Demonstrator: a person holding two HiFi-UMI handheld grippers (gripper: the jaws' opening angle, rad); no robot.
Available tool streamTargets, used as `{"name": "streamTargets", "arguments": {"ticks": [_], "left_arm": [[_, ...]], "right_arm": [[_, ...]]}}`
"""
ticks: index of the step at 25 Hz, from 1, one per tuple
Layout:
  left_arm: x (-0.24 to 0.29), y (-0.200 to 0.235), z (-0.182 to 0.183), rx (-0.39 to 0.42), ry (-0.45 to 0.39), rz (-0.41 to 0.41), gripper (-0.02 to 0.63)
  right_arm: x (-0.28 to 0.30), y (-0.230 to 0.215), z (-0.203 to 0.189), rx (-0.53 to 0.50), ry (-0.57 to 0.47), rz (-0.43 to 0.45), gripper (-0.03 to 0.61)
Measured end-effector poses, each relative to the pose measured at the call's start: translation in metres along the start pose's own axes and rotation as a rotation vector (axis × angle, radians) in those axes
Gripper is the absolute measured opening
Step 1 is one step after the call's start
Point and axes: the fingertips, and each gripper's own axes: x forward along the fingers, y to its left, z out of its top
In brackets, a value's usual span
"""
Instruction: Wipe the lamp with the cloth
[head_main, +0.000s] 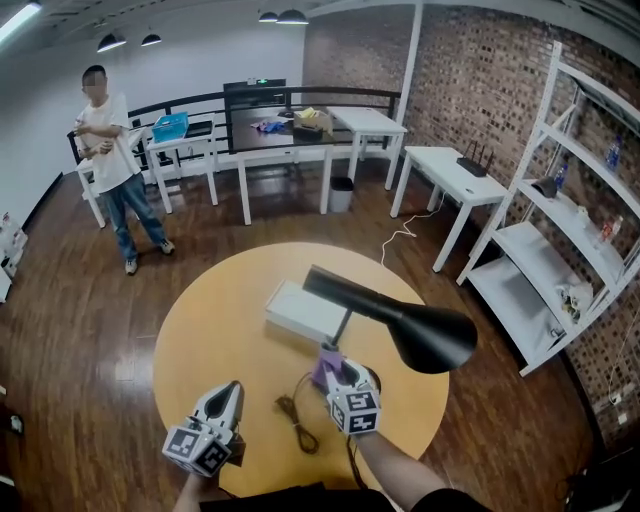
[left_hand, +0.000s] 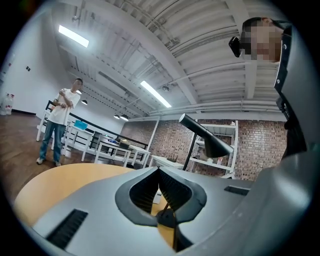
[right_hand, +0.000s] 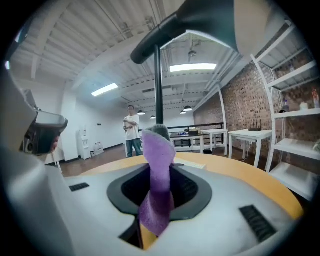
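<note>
A black metal desk lamp with a cone-shaped shade (head_main: 420, 325) stands on a round yellow wooden table (head_main: 200, 340), its shade hanging over the table's right side. The right gripper (right_hand: 159, 167) is at the foot of the lamp's thin upright pole. Its jaws are partly closed and clamped on a purple fuzzy cloth (right_hand: 156, 200), which stands up in a twisted strip between them, just in front of the pole. The left gripper (left_hand: 159, 172) is to the left of the lamp, well apart from it, with its jaws pressed together and nothing between them. A flat white rectangular box (head_main: 305, 312) lies just behind the lamp pole. A black cord (head_main: 298, 420) curls on the table between the two grippers. A person in a white shirt (head_main: 112, 165) stands far behind the lamp, to the left.
</note>
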Motion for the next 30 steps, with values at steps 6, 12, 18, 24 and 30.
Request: {"name": "streamTargets", "arguments": {"ticks": [6, 12, 18, 24, 30], "left_arm": [[-0.003, 0.006, -0.011, -0.018, 0.028, 0.012, 0.002], [0.001, 0.009, -0.014, -0.044, 0.051, 0.020, 0.002], [-0.001, 0.012, -0.032, -0.025, 0.104, 0.030, 0.002], [0.011, 0.007, -0.034, -0.053, 0.102, 0.005, 0.002], [0.018, -0.007, -0.046, -0.049, 0.131, -0.047, 0.002]], "right_arm": [[0.015, 0.000, -0.049, -0.061, 0.137, 0.016, 0.101], [0.028, -0.003, -0.105, -0.096, 0.335, 0.013, 0.101], [0.023, 0.010, -0.160, -0.280, 0.587, 0.062, 0.101], [0.008, 0.007, -0.162, -0.380, 0.654, 0.088, 0.100], [-0.028, -0.013, -0.177, -0.357, 0.655, 0.092, 0.100]]}}
